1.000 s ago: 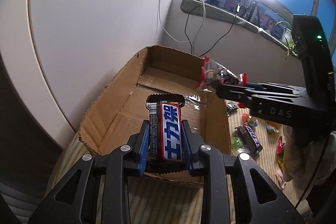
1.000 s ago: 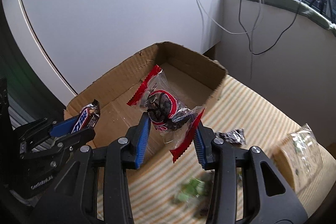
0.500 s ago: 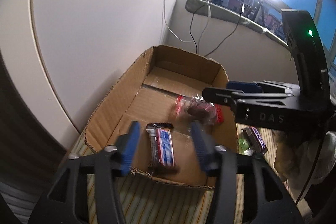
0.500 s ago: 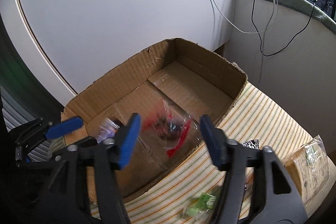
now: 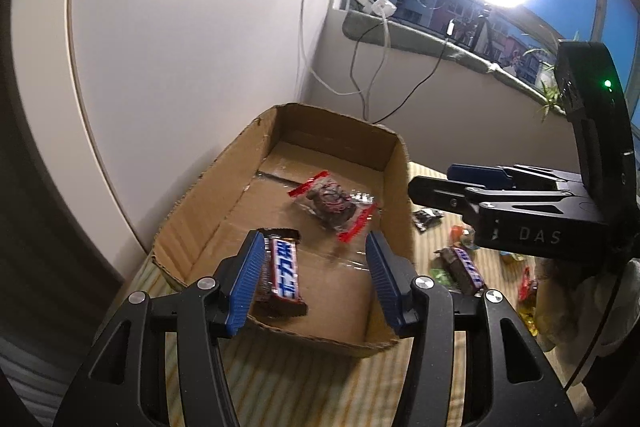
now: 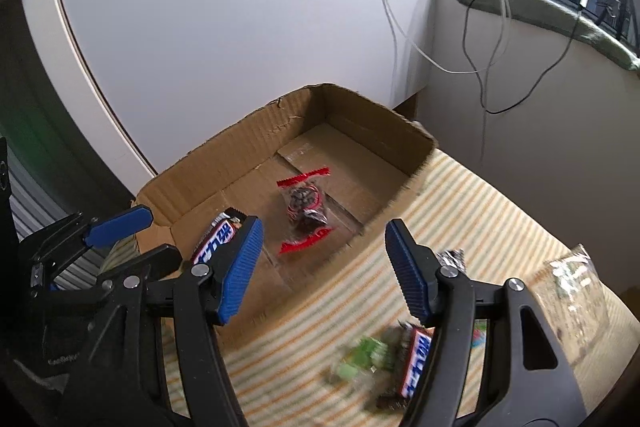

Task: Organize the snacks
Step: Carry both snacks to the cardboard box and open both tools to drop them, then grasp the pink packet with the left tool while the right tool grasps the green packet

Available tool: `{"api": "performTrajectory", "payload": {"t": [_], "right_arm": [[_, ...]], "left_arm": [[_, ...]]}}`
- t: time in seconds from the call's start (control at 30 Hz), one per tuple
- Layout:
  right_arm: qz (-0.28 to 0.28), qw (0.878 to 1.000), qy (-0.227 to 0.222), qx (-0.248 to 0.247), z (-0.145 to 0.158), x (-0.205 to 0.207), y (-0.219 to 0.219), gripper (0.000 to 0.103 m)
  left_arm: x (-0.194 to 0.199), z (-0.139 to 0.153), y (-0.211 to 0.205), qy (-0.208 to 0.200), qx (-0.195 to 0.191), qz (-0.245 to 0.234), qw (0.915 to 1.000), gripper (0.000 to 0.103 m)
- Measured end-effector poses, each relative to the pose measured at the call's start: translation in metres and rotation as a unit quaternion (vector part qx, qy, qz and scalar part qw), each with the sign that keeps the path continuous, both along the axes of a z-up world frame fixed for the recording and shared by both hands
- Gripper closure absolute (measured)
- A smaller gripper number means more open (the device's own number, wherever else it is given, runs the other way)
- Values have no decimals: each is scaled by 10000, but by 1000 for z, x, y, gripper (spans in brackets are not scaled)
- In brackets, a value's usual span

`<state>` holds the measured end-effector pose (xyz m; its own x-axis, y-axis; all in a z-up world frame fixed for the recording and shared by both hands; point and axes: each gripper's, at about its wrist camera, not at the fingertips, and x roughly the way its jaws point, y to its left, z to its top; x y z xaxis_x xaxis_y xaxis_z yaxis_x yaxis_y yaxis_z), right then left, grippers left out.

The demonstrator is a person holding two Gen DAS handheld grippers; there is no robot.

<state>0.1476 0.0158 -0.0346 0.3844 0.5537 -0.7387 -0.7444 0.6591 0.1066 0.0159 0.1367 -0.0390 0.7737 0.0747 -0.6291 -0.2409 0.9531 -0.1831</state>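
A shallow cardboard box (image 5: 396,167) (image 6: 360,107) stands on a striped cloth. Inside it lie a brown candy bar with blue lettering (image 5: 282,269) (image 6: 218,237) and a clear packet with red ends (image 5: 334,205) (image 6: 306,213). My left gripper (image 5: 316,281) is open and empty above the box's near edge. My right gripper (image 6: 322,269) is open and empty above the box's right wall; it shows in the left wrist view (image 5: 460,183). The left gripper shows at the left of the right wrist view (image 6: 120,227).
Loose snacks lie on the striped cloth right of the box: a second candy bar (image 5: 464,269) (image 6: 416,359), green sweets (image 6: 364,359), a dark wrapper (image 5: 428,217) and a clear bag (image 6: 572,283). A white wall stands behind the box. Cables hang from the windowsill (image 5: 400,31).
Both grippers opened. The candy bar dropped from the left gripper and the red-ended packet from the right gripper; both now lie in the box. Both grippers drew back a little.
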Motion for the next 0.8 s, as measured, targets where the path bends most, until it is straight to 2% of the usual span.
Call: {"api": "performTrajectory", "payload": {"t": [0.17, 0.33, 0.53, 0.8], "right_arm": [[-219, 9997, -120, -30, 7, -8, -39, 37], [-538, 9983, -172, -131, 6, -18, -87, 37], [-905, 9956, -96, -239, 0, -29, -136, 37], [-1191, 9922, 143, -336, -17, -44, -178, 37]], "left_arm": [[-3, 2, -19, -114, -52, -206, 9997, 52], [0, -2, -46, -77, -71, -565, 9983, 59], [4, -12, -72, 57, -109, -957, 9953, 64], [10, -30, -99, 307, -190, -1324, 9905, 70]]}}
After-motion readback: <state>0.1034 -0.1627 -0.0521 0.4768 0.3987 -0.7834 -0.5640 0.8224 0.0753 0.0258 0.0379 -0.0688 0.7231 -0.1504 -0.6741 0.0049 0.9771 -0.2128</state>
